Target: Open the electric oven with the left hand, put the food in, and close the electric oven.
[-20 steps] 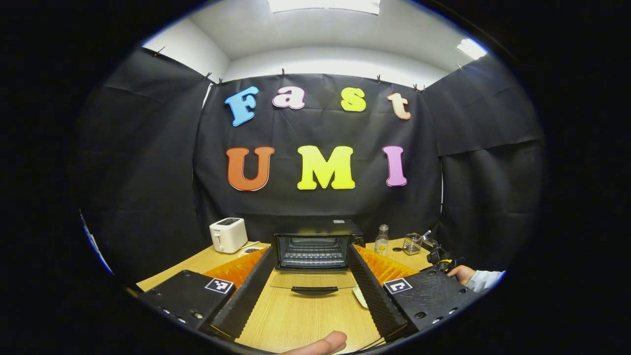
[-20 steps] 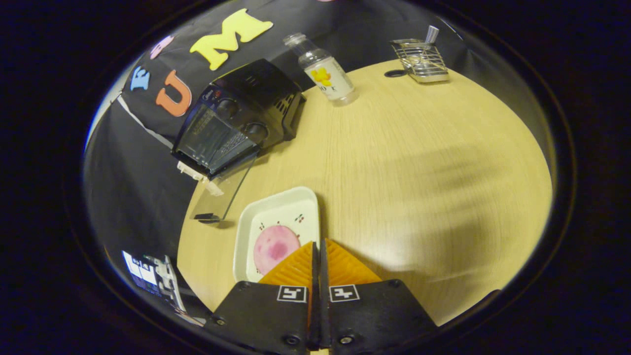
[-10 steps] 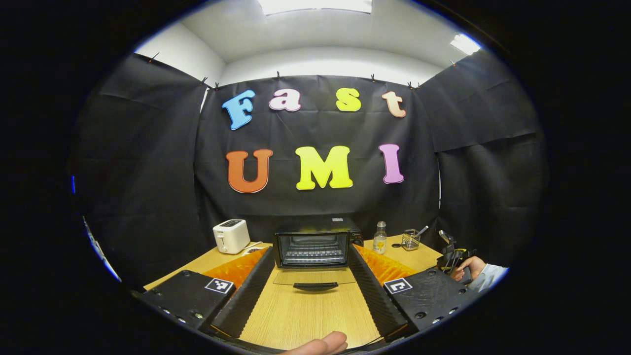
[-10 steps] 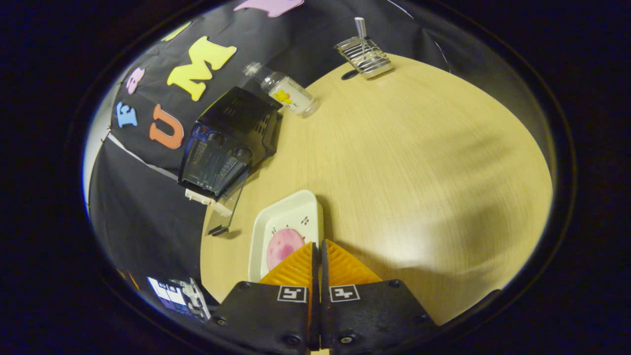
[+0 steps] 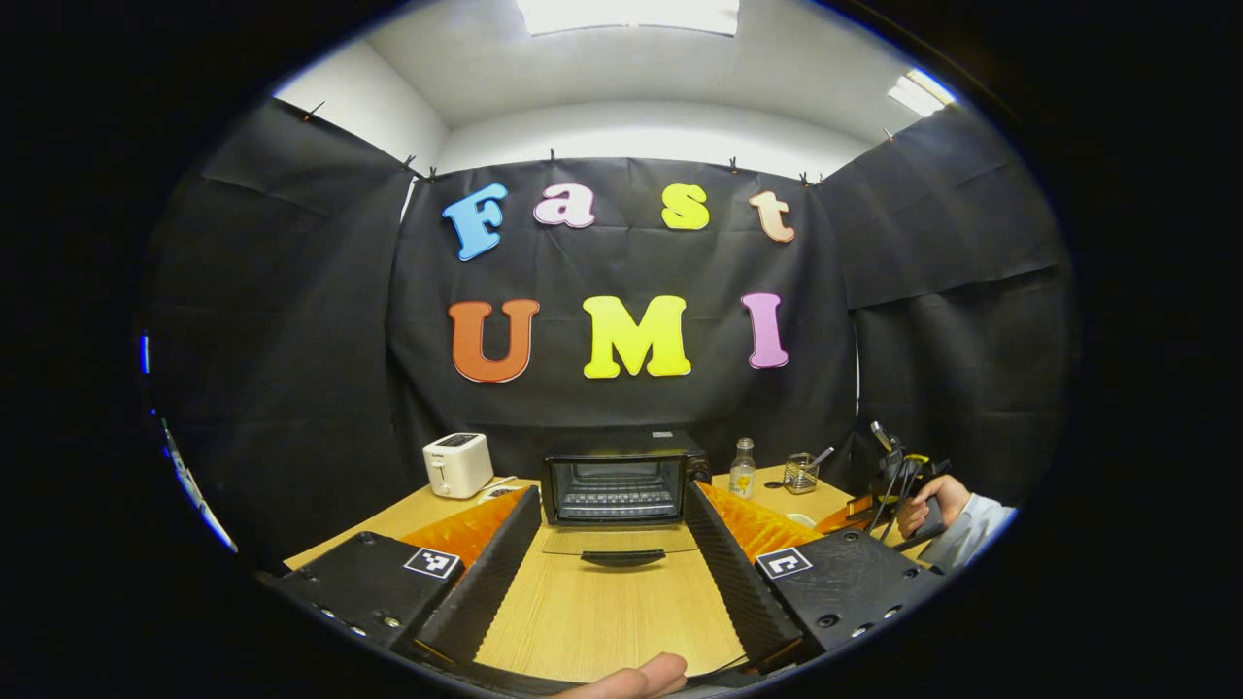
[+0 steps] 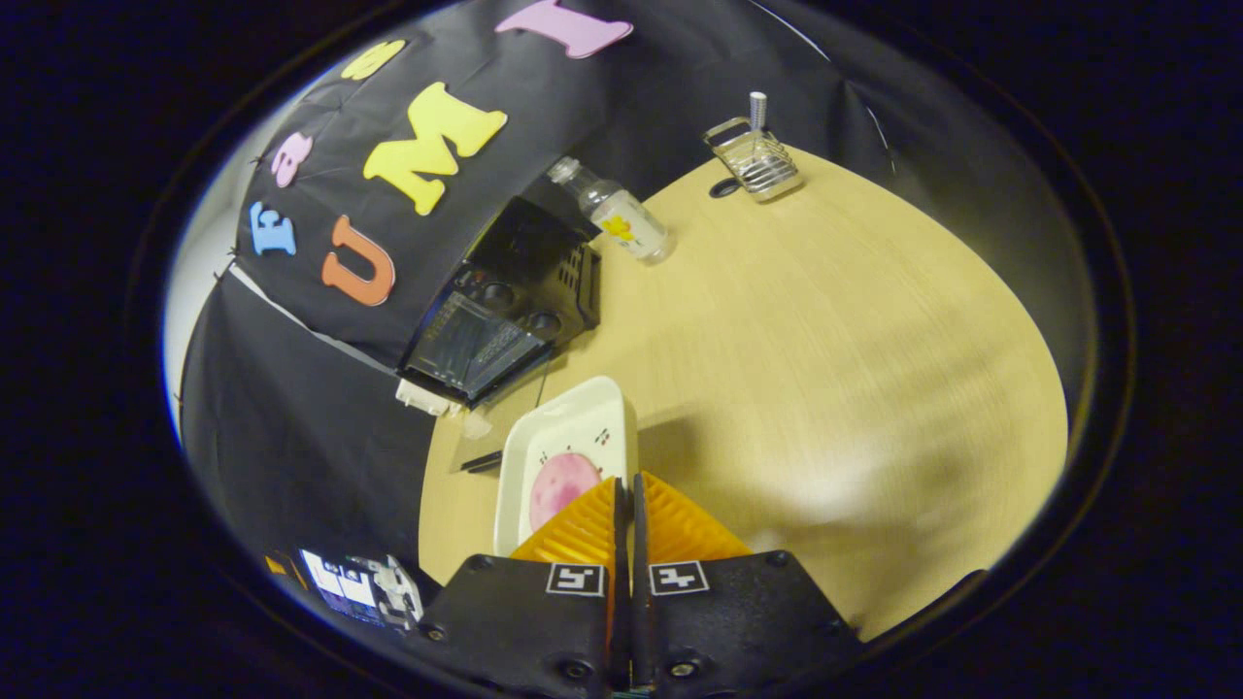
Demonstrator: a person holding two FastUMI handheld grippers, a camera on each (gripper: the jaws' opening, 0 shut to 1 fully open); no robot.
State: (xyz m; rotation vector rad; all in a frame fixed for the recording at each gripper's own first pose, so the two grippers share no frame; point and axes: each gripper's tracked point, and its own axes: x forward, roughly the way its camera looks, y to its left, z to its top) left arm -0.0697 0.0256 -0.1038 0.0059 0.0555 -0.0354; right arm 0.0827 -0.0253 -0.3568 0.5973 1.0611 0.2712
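My left gripper (image 5: 612, 544) has jaws wide apart, empty, framing the open oven (image 5: 621, 481) at lower centre. My right gripper (image 6: 626, 510) pinches the tray (image 6: 563, 437) rim, jaws closed; food (image 6: 558, 483) lies lower centre.

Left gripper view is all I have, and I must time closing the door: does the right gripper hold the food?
Observer: Yes. The right gripper is shut on the rim of a white tray that carries a pink slice.
Operator: Is the tray inside the oven?
Observer: No, it is outside, short of the open oven.
Operator: Resting on the table?
Observer: It looks lifted: its shadow falls on the table beside it.
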